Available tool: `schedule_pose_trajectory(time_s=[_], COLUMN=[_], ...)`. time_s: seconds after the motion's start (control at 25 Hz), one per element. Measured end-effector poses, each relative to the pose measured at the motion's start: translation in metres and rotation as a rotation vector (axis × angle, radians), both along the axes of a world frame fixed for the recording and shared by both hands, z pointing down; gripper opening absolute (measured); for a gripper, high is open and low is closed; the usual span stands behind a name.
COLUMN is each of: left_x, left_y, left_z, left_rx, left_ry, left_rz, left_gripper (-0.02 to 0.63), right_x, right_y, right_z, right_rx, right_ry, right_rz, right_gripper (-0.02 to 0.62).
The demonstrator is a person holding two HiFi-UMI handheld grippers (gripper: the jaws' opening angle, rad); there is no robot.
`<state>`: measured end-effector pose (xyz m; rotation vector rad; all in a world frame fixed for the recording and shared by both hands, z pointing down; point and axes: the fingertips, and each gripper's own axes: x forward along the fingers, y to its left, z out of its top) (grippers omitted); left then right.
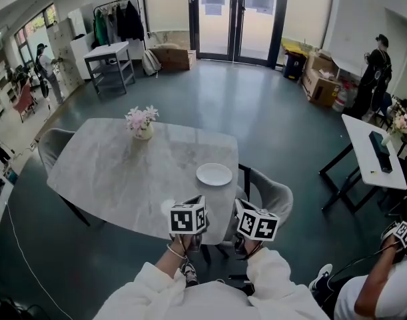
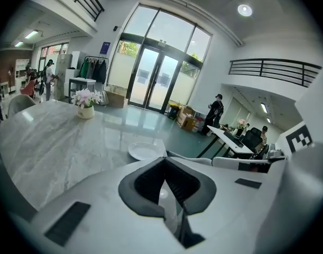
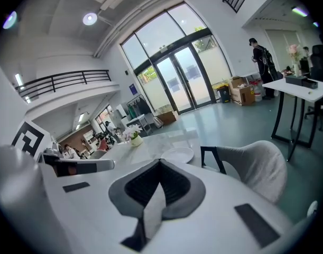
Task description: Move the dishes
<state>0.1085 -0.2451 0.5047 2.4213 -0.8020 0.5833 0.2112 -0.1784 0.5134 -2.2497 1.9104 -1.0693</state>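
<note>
Left claw (image 1: 188, 220): held low over the near edge of the counter (image 1: 116, 172). In its own view (image 2: 164, 159) the jaw tips meet at a point; it is clenched with nothing gripped.
Right claw (image 1: 256, 224): held just off the counter's near right corner, above the grey chair (image 1: 275, 195). In its own view (image 3: 160, 162) the jaws are closed tip to tip and hold nothing.
Claw spacing: side by side, near each other, not touching.
Plate (image 1: 214, 175): white, round, empty, lying flat on the counter close to its right edge. It sits ahead of both claws and apart from them. It shows beyond the left jaws (image 2: 145, 151) and beyond the right jaws (image 3: 178, 154).
Small pale item (image 1: 166, 207): on the counter just beside the left claw; its kind cannot be told.
Flower vase (image 1: 142, 124): upright on the far side of the counter, holding pink and white blooms, well apart from the plate.
Counter: pale marbled top with rounded corners, on a dark floor.
Grey chair: tucked against the counter's right side, just beside the plate's edge of the counter (image 3: 256, 165).
Second chair (image 1: 48, 147): at the counter's left end.
Surroundings: a white side table (image 1: 366, 155) stands to the right; a person in dark clothing (image 1: 374, 72) stands beyond it.
</note>
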Motion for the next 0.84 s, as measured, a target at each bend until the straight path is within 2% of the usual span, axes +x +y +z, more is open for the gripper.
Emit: schedule_pose_trajectory(time_s=[0.84], left_x=[-0.026], left_y=[-0.024], left_z=[0.003], left_rx=[0.005], left_ry=[-0.013], left_rz=[-0.023], left_gripper=[0.008], right_x=[-0.020], right_y=[-0.022], right_z=[0.001], right_rx=[-0.005], right_ry=[-0.025], right_rz=[-0.014], right_gripper=[0.057])
